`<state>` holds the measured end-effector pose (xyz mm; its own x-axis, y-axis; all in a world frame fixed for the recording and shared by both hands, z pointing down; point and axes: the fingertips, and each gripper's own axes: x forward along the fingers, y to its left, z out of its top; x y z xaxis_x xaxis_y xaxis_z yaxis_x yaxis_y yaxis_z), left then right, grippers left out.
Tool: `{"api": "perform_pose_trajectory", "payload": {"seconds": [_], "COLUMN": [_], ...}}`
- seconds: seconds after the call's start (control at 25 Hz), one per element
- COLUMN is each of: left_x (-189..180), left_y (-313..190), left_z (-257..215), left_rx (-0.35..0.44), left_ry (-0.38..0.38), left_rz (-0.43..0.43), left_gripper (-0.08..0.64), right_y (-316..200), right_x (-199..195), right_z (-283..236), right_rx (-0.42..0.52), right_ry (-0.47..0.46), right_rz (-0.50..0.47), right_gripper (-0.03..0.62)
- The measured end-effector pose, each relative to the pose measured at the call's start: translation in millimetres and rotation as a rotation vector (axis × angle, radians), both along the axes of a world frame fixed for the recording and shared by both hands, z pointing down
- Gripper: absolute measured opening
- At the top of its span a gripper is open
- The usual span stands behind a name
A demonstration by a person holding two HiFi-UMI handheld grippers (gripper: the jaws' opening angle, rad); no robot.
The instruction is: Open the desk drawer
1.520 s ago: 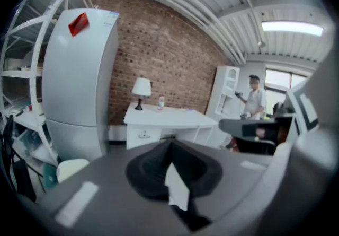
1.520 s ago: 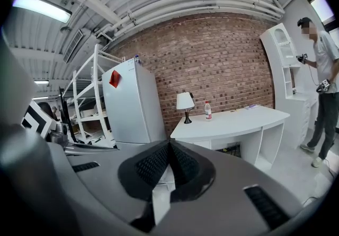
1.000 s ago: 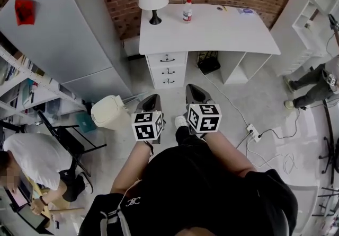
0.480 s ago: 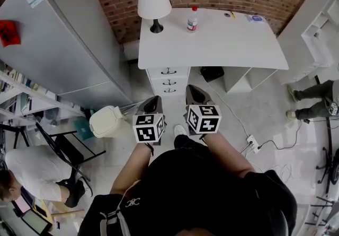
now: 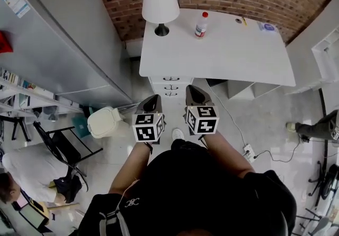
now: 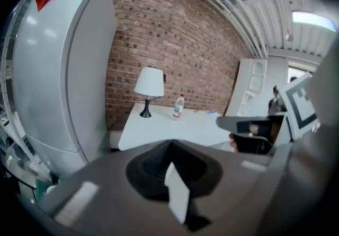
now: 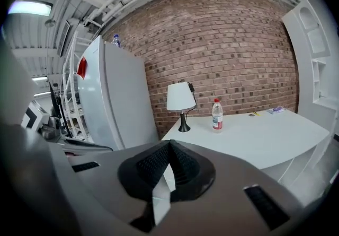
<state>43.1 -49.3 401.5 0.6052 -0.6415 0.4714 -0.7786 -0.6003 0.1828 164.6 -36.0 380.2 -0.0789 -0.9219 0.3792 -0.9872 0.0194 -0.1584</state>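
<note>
Nothing of the task is done yet: the three drawers [image 5: 170, 85] under the left end of the white desk [image 5: 228, 49] are all shut, and I stand well apart from them. My left gripper [image 5: 152, 98] and right gripper [image 5: 192, 90] both have their jaws pressed together, holding nothing. The drawer fronts face me, with their long side running left to right.

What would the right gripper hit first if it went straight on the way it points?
Probably the desk front edge near the drawers; the way from the right gripper looks free, though depth is unclear.
</note>
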Motion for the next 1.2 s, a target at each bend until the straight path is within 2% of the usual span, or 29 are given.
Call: {"api": "perform_pose_trajectory", "payload": {"seconds": [0.24, 0.4, 0.6, 0.96, 1.2], "left_x": [11, 7, -10, -39, -44], "left_y": [-43, -60, -70, -78, -74], "left_z": [4, 8, 30, 69, 107], "left_rx": [-0.008, -0.024, -0.067, -0.134, -0.177], "left_ry": [0.001, -0.008, -0.008, 0.007, 0.038], "left_rz": [-0.057, -0.096, -0.113, -0.144, -0.157], "left_gripper": [-0.002, -0.002, -0.002, -0.002, -0.002], "right_y": [-48, -67, -79, -88, -89], "right_x": [8, -2, -31, -62, -78], "right_z": [5, 12, 27, 75, 128], "right_rx": [-0.016, -0.022, -0.019, -0.097, -0.167], "right_ry": [0.027, 0.064, 0.152, 0.272, 0.408], "right_rz": [-0.086, -0.175, -0.273, -0.358, -0.440], "right_gripper": [-0.008, -0.008, -0.008, -0.008, -0.008]}}
